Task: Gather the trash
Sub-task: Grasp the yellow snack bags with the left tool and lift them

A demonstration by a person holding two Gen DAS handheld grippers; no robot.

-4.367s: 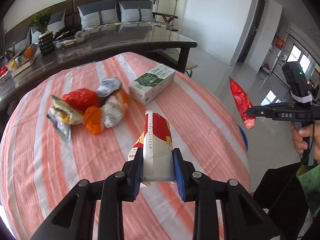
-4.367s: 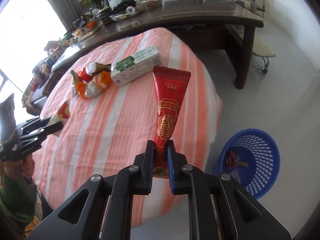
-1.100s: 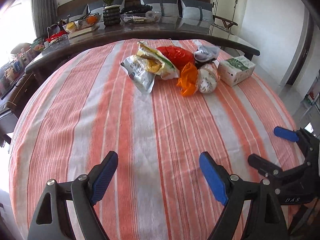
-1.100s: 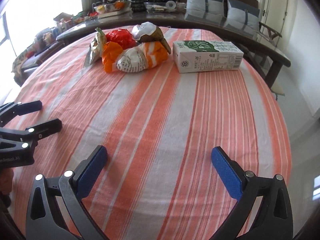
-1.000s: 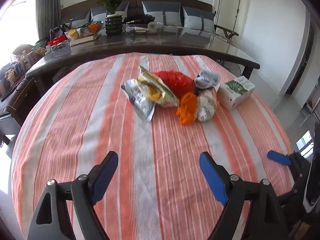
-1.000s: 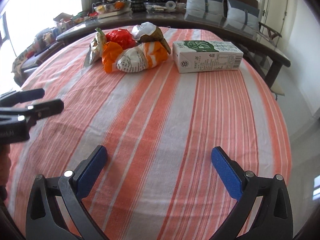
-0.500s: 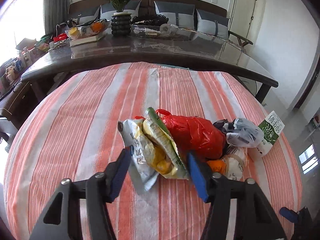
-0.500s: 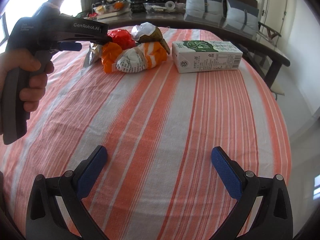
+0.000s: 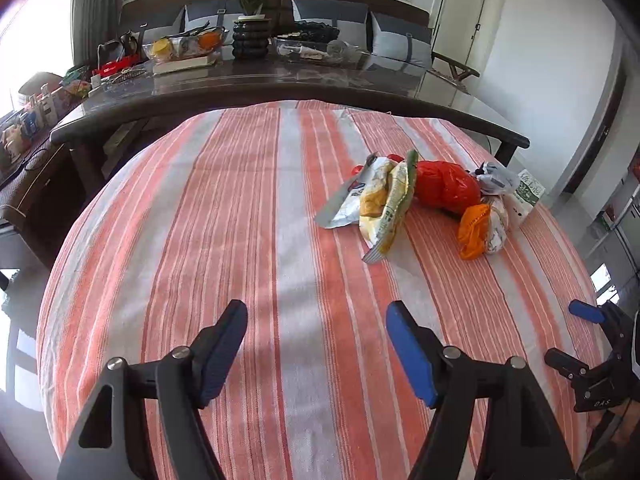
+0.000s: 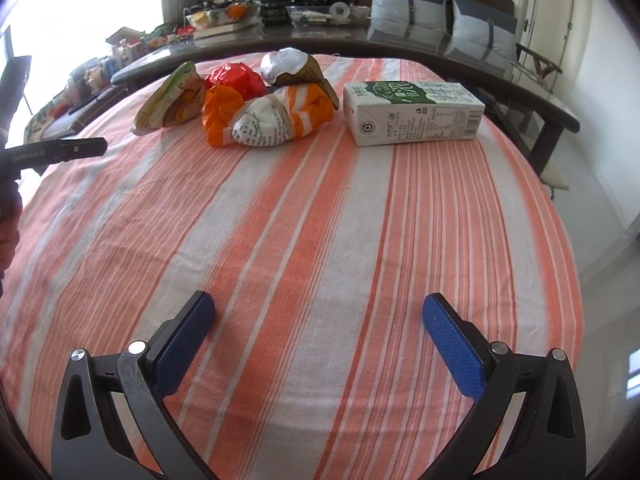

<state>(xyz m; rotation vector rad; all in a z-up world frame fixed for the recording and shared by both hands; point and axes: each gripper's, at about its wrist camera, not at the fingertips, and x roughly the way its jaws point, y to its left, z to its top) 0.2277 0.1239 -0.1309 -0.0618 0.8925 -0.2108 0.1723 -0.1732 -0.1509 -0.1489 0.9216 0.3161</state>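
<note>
1. Left wrist view: the left gripper hangs over the striped tablecloth, its jaws parted and opening, with only bare cloth between the blue pads.
2. The trash lies ahead of it and off to the right, well apart from the fingertips. Nearest is a yellow-green snack bag lying over a silver wrapper.
3. Behind those sits a crumpled red plastic bag. Right of it come an orange-and-white wrapper, a grey-white wrapper and a green-and-white milk carton near the table's right edge.
4. The right gripper shows at the lower right edge, one blue pad forward and a black finger below it, standing apart.
5. Right wrist view: the right gripper is spread wide above the cloth, nothing between its pads.
6. All the trash is far ahead of it, at the table's far side. The milk carton lies on its side ahead and slightly right.
7. Just left of the carton lies the orange-and-white wrapper, touching the red bag and a white-and-brown wrapper behind it. The snack bag is leftmost.
8. The left gripper reaches in from the left edge, side-on, its tip short of the snack bag; a hand shows below it.
</note>
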